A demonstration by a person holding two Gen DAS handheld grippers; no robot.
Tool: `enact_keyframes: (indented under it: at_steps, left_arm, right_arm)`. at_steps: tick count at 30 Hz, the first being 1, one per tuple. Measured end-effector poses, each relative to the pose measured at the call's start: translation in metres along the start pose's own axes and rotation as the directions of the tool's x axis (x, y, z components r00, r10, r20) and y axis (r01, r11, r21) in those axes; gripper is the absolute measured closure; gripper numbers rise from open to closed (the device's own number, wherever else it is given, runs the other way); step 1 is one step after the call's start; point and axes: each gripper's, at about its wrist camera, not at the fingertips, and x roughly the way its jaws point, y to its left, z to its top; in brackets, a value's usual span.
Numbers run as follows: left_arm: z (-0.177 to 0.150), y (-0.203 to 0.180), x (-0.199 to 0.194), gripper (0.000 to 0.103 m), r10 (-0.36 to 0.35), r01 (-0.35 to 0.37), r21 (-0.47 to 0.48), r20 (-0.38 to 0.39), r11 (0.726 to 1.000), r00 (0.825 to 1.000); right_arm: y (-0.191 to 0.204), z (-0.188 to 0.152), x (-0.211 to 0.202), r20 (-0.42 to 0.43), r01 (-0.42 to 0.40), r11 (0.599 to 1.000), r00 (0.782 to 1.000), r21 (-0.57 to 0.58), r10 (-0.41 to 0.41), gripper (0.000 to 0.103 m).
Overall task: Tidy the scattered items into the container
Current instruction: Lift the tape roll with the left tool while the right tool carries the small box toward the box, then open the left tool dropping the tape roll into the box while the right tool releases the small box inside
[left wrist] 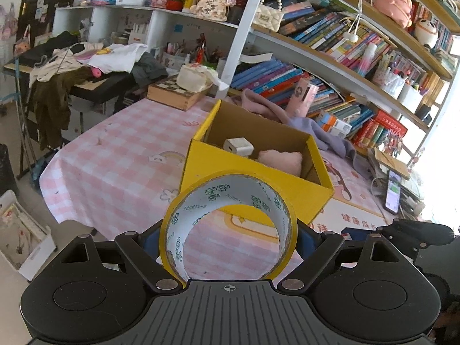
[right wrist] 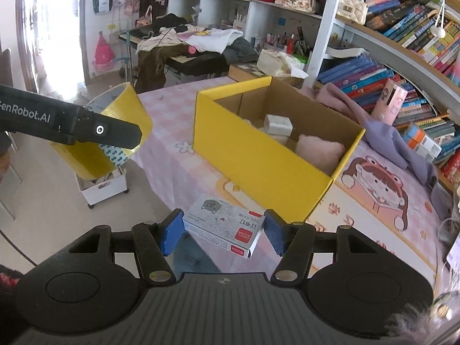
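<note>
Nearest in the left wrist view, a wide roll of yellow packing tape with a white printed inner core (left wrist: 228, 227) is clamped between the blue pads of the left gripper (left wrist: 228, 238); the jaws are spread wide and pressed against the roll's two outer sides, and the roll is held on edge so that the table can be seen through its hole. In the right wrist view, a small flat grey-and-white cardboard box of staples with a red label and a cat drawing (right wrist: 223, 225) is gripped by the right gripper (right wrist: 222, 230), its ribbed blue pads (right wrist: 171, 231) being set against the box's two short ends. The box is held clear of the table.

Beyond both grippers, a table covered by a pink-and-white checked cloth with cartoon prints (left wrist: 120, 155) is seen. On it, an open rectangular cardboard container with yellow outer walls and brown inside (right wrist: 258, 155) is placed, just ahead of the staple box and slightly farther from the tape roll. Inside it, a white cube-shaped plug adapter (left wrist: 238, 147) and a soft pink plush item (left wrist: 280, 159) are already lying.

From the right wrist view, the left gripper's black arm with the tape roll is seen off to the left, beyond the table's edge and over the floor. Behind the container, a lilac cloth (right wrist: 388, 132) is draped, and farther back, shelves crowded with books (left wrist: 330, 37) are visible.
</note>
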Motion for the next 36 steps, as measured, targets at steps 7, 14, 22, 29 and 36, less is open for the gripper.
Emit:
enact_keyframes:
  at_steps: [7,14,22,29,36]
  left_arm:
    - [0.031,-0.007,0.026,0.014,0.000,-0.002,0.050,0.024,0.999,1.000]
    - [0.068,-0.024,0.058,0.014,-0.001,-0.005,0.113,0.051,0.994,0.999]
    - [0.105,-0.040,0.107,0.014,0.006,-0.011,0.216,0.022,0.976,1.000]
    - [0.120,-0.056,0.175,0.014,0.033,0.012,0.421,-0.100,0.907,0.994]
    - [0.119,-0.069,0.229,0.014,0.069,0.071,0.537,-0.237,0.840,0.969]
  right_arm:
    - [-0.024,0.025,0.018,0.065,0.028,1.000,0.997,0.010,-0.028,0.045]
    - [-0.058,0.054,0.038,0.126,0.040,0.999,0.991,0.027,-0.043,0.045]
    - [-0.097,0.081,0.077,0.129,0.032,0.997,0.991,0.066,-0.040,0.045]
    - [-0.120,0.094,0.131,0.055,0.102,0.995,0.993,-0.017,-0.101,0.044]
    - [-0.140,0.101,0.176,0.007,0.174,0.971,0.985,-0.163,-0.175,0.044]
